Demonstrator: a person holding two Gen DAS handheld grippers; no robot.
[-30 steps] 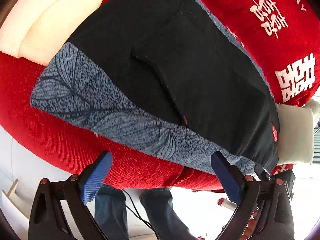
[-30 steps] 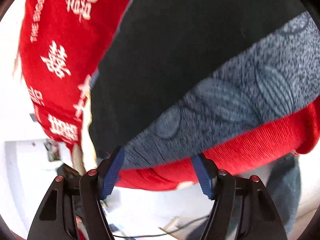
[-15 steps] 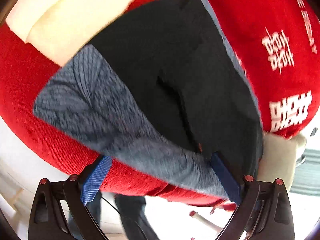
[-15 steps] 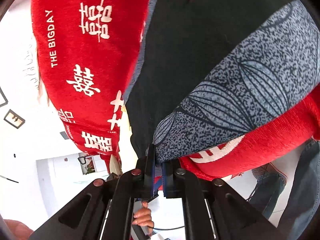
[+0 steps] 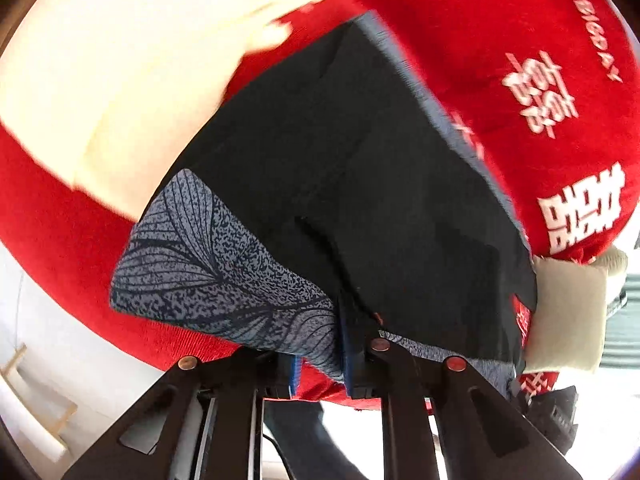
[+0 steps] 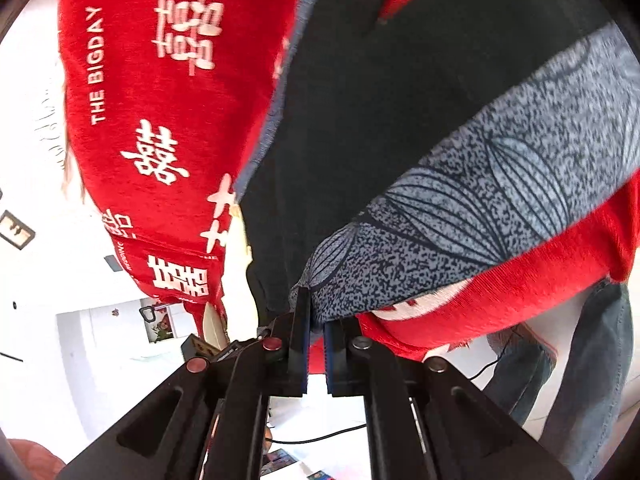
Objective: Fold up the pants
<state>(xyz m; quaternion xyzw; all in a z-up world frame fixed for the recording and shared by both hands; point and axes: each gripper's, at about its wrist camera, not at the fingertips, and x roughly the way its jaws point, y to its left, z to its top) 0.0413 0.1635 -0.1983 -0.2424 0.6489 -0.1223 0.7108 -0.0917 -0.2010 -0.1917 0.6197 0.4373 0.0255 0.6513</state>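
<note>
A: Where are the pants?

B: Laid flat on the red blanket, black side up, the grey leaf-print band along the near edge. A cream cloth lies beyond them at upper left.

A: Left tool?

B: Its jaws have just been closing. The blue pads now pinch the band's edge, cloth bunched between them.

A: Right tool?

B: Nearly closed. Its jaws clamp the band's corner, and the cloth is lifted a little there, with the blanket showing beneath.

A: Anything else in view?

B: White characters and "THE BIGDAY" printed on the blanket. My jeans-clad legs below its edge, over the white floor.
</note>
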